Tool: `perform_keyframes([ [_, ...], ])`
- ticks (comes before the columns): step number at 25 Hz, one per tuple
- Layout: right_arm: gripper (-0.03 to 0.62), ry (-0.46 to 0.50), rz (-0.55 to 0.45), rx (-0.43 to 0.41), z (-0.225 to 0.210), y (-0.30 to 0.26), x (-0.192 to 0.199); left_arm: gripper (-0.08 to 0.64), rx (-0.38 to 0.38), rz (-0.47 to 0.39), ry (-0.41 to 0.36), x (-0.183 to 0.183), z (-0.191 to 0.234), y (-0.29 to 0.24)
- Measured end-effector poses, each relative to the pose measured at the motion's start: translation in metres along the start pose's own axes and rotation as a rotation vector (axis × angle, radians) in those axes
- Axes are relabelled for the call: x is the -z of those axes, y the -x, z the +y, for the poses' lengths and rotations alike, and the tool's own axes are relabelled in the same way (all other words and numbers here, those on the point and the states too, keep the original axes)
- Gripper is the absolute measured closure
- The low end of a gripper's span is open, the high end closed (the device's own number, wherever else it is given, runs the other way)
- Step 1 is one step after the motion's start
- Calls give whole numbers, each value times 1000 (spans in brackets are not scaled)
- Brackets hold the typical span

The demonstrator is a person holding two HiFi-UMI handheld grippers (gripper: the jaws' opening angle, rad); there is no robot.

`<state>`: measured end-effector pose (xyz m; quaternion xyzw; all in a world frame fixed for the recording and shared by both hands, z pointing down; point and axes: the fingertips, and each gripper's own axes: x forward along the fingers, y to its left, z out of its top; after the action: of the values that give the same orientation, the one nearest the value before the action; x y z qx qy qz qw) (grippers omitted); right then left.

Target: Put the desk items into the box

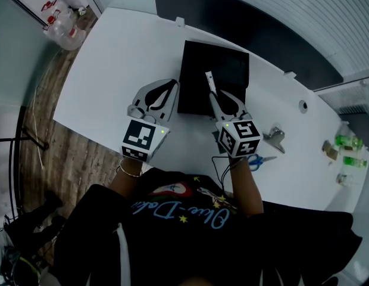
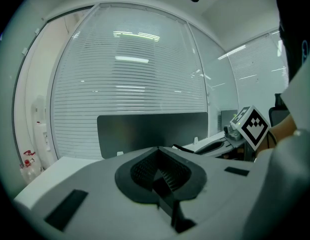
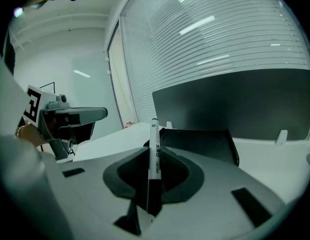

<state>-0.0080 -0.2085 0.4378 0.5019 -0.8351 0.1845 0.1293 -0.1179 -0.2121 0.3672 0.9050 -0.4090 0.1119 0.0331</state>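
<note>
Right claw (image 3: 154, 160): clenched on white marker pen (image 3: 155, 146), pen upright.
Left claw (image 2: 158, 172): jaws together, nothing between.
Black rectangular box (image 1: 195, 79): on white worktop (image 1: 122, 58), apparently beneath pen.

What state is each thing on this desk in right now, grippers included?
Box, open on top.
Right gripper, shut on the marker.
Marker, clamped, sticking out over the box.
Left gripper, shut, empty.
Scissors, lying on the table, outside the box.

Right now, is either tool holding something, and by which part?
The right tool grips the white marker by its black end. The left tool, jaws together, holds nothing.
</note>
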Motion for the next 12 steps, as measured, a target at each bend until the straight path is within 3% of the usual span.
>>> perform_keyframes([
  [12,518,22,89,-31,0,-20,24,552,3,13,38,8,10,-11],
])
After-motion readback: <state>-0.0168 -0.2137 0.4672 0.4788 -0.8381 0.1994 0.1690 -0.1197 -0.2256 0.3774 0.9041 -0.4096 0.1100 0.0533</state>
